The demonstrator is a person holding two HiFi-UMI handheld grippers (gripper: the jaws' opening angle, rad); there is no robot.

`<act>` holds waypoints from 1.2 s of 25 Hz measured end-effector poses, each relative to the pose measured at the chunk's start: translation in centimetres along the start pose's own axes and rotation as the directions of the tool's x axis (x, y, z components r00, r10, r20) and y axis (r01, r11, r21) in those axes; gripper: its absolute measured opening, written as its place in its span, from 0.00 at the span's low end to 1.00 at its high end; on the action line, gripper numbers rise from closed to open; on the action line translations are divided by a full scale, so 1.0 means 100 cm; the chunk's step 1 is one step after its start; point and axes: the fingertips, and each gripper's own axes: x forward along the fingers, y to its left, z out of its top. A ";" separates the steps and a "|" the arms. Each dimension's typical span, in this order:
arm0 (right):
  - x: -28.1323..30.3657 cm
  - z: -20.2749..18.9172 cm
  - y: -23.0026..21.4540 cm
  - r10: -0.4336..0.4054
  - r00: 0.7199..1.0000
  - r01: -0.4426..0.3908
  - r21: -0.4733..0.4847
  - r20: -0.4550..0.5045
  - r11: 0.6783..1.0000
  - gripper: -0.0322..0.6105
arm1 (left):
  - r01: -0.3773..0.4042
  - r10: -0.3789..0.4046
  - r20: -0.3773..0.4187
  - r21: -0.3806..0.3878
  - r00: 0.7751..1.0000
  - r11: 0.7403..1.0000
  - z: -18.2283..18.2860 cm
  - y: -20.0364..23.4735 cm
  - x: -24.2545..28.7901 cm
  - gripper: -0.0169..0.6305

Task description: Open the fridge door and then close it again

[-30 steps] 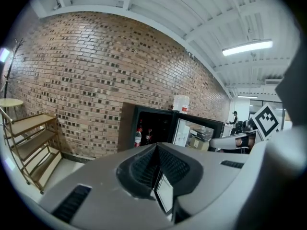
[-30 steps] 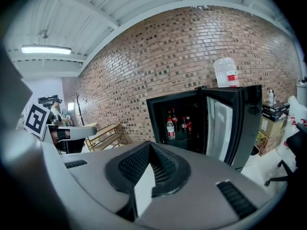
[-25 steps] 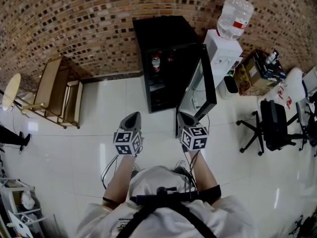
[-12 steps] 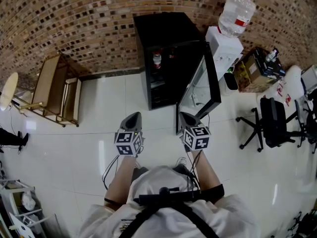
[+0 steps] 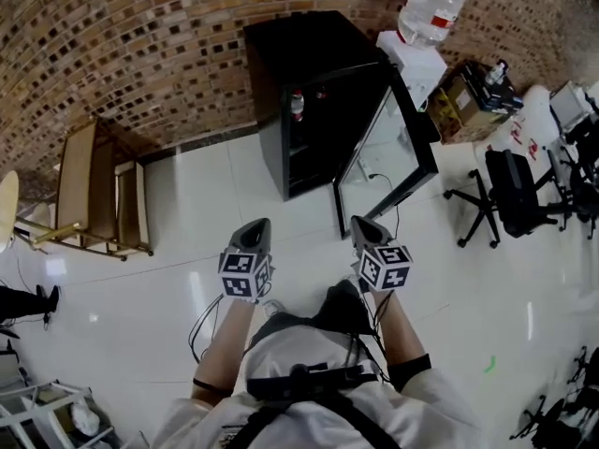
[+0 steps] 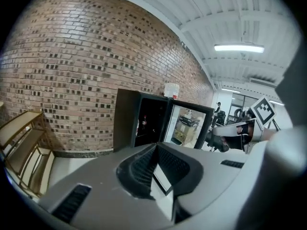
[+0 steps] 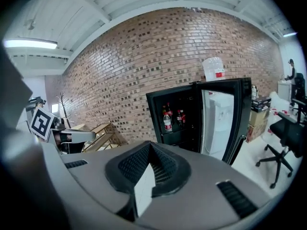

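- The fridge point(image 5: 298, 64), a black cabinet, stands against the brick wall point(image 5: 131, 45) at about 12 o'clock from the person in the head view.
- The fridge door point(image 5: 398, 148) is glass-fronted and stands swung wide open, reaching out toward 1 o'clock, with its free edge nearest the person.
- Bottles point(image 7: 167, 118) stand on an upper shelf inside the open fridge.
- The left hand-held gripper point(image 5: 255, 226) has its jaws pressed together with nothing between them. It hangs over the white floor point(image 5: 140, 288), apart from the fridge.
- The right hand-held gripper point(image 5: 361, 224) also has its jaws pressed together and empty. It is near the door's lower free corner, and no contact with it shows.
- A water dispenser point(image 5: 412, 56) with a large bottle on top stands just beside the fridge, at 1 o'clock.
- A wooden rack point(image 5: 94, 190) leans at 10 o'clock, and an office chair point(image 5: 510, 199) sits at 3 o'clock.
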 end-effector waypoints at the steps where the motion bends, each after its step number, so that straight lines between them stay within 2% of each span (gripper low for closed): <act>1: -0.001 -0.005 0.002 -0.014 1.000 0.014 0.010 -0.003 1.000 0.08 | 0.015 -0.014 -0.011 0.008 1.000 1.000 0.000 0.003 0.002 0.03; 8: 0.002 -0.023 -0.021 -0.116 0.993 0.114 0.113 0.012 0.987 0.08 | 0.106 -0.101 -0.068 0.070 0.993 0.992 0.011 0.005 0.046 0.03; 14: 0.019 -0.022 -0.059 -0.148 0.989 0.143 0.162 0.022 0.976 0.08 | 0.157 -0.144 -0.117 0.109 0.983 0.982 0.018 -0.008 0.099 0.03; 20: 0.031 -0.029 -0.083 -0.216 0.976 0.211 0.204 0.004 0.956 0.08 | 0.241 -0.226 -0.122 0.122 0.966 0.963 0.023 -0.009 0.139 0.03; 24: 0.038 -0.036 -0.080 -0.311 0.950 0.302 0.258 -0.006 0.918 0.08 | 0.306 -0.291 -0.121 0.130 0.949 0.943 0.027 0.010 0.154 0.03; 27: 0.043 -0.030 -0.059 -0.393 0.919 0.375 0.291 0.004 0.880 0.08 | 0.372 -0.344 -0.186 0.147 0.920 0.917 0.018 0.035 0.155 0.03; 30: 0.054 -0.009 -0.031 -0.447 0.894 0.420 0.294 0.030 0.859 0.08 | 0.404 -0.360 -0.250 0.153 0.899 0.902 0.002 0.071 0.152 0.03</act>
